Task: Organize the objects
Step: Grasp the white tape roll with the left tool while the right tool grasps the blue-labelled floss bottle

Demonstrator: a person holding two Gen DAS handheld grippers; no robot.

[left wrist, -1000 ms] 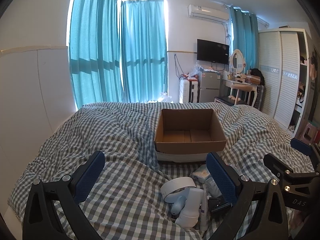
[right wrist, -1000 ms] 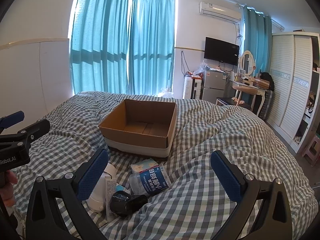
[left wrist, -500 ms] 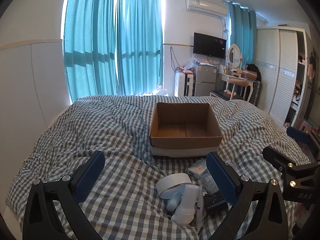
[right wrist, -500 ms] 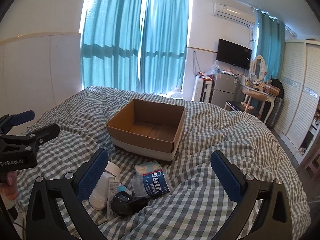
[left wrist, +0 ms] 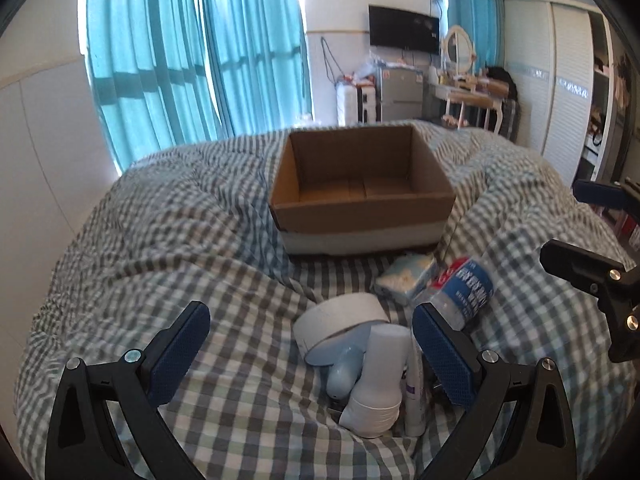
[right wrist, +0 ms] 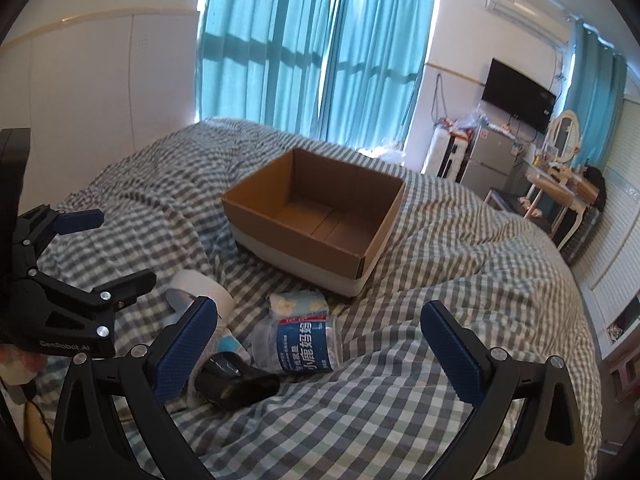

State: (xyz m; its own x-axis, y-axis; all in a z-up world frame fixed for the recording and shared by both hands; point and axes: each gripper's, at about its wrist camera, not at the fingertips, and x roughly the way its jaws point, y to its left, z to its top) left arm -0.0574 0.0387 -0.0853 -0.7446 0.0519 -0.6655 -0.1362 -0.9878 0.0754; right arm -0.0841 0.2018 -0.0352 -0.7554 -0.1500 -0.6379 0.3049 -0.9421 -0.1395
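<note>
An open, empty cardboard box (left wrist: 360, 208) (right wrist: 304, 240) sits on the checked duvet. In front of it lies a small pile: a white tape roll (left wrist: 340, 316) (right wrist: 200, 284), a white bottle (left wrist: 378, 384), a light blue item (left wrist: 344, 372), a thin tube (left wrist: 414, 396), a tissue pack (left wrist: 406, 278) (right wrist: 296, 302), a water bottle with a blue label (left wrist: 464, 288) (right wrist: 304, 344) and a black object (right wrist: 236, 384). My left gripper (left wrist: 310, 340) (right wrist: 108, 248) hovers open just before the pile. My right gripper (right wrist: 320, 328) (left wrist: 592, 240) is open above the water bottle, holding nothing.
The checked duvet (left wrist: 160, 240) is rumpled, with folds around the box. Teal curtains (left wrist: 192, 60) hang behind the bed. A wardrobe (left wrist: 568, 92), a dressing table (left wrist: 468, 92) and a small fridge (left wrist: 400, 92) stand at the far right. A hand (right wrist: 16, 364) holds the left gripper.
Both grippers have moved forward and down toward the pile, so the box and objects look larger. Both stay open and empty, and nothing on the bed has moved.
</note>
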